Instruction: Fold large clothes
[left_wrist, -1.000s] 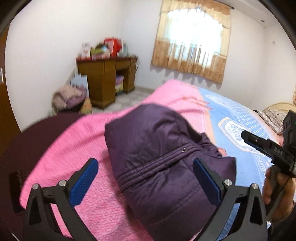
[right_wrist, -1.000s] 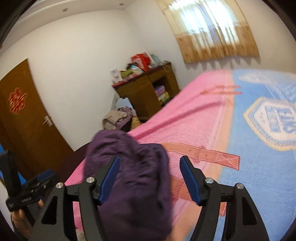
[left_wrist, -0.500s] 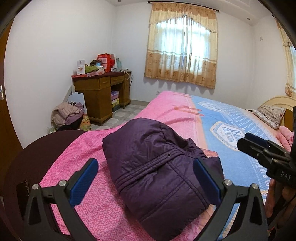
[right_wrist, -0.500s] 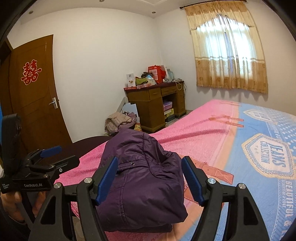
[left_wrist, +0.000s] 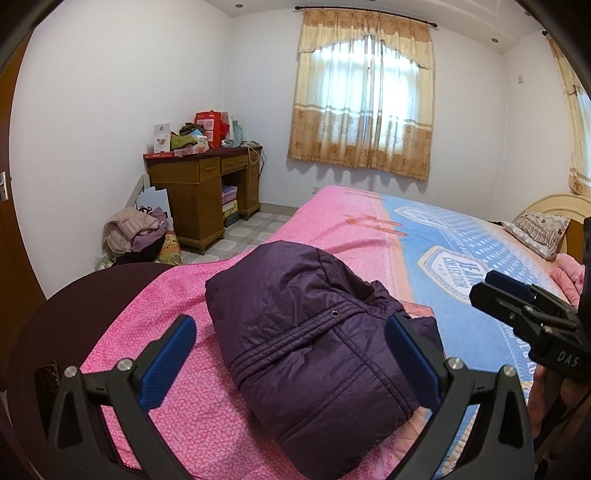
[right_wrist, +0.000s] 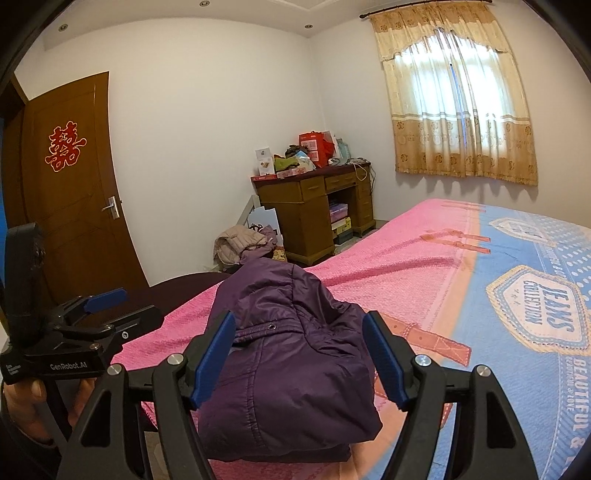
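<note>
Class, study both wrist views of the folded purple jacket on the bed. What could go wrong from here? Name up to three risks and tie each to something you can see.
1. The purple jacket is puffy and domed, so its fold may spring open.
2. It lies close to the bed's near edge and might slide off.
3. Both the left hand-held gripper and the right hand-held gripper stand open and empty near it, so a careless move could snag the fabric.

Daylight is glowing through the curtained window (left_wrist: 364, 99) in the white wall; a cluttered wooden desk (left_wrist: 201, 188) is standing in the corner beside a heap of clothes (left_wrist: 135, 234) on the tiled floor; a brown door (right_wrist: 70, 184) is showing a red paper emblem.
</note>
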